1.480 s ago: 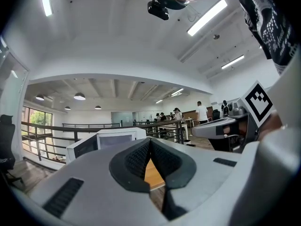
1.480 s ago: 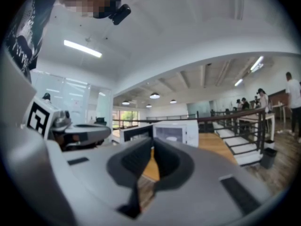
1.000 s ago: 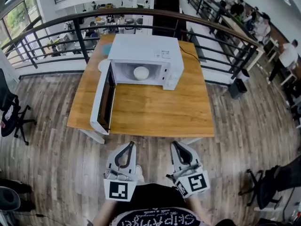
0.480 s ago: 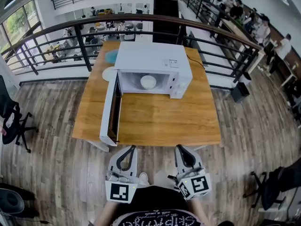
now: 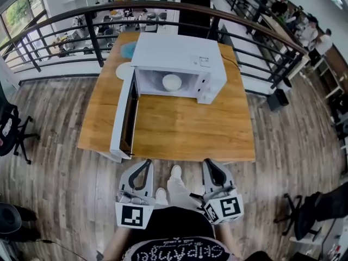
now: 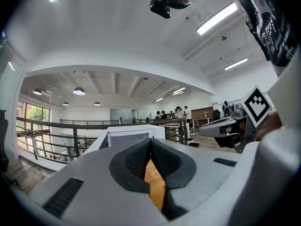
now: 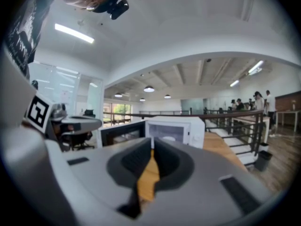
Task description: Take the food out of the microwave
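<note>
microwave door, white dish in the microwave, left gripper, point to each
microwave door (image 5: 128,110): head view, inner face of the open door.
white dish (image 5: 172,82): head view, the middle of its top.
left gripper (image 5: 147,163): head view, between its shut fingertips.

Black printed T-shirt (image 5: 173,239), grey left gripper (image 5: 147,163), grey right gripper (image 5: 209,163), black-padded fingers (image 6: 135,160)

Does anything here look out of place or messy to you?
Nothing looks spilled or broken. The one thing that stands out is the microwave: its door is swung wide open over the wooden table, with a white dish sitting inside.
</note>
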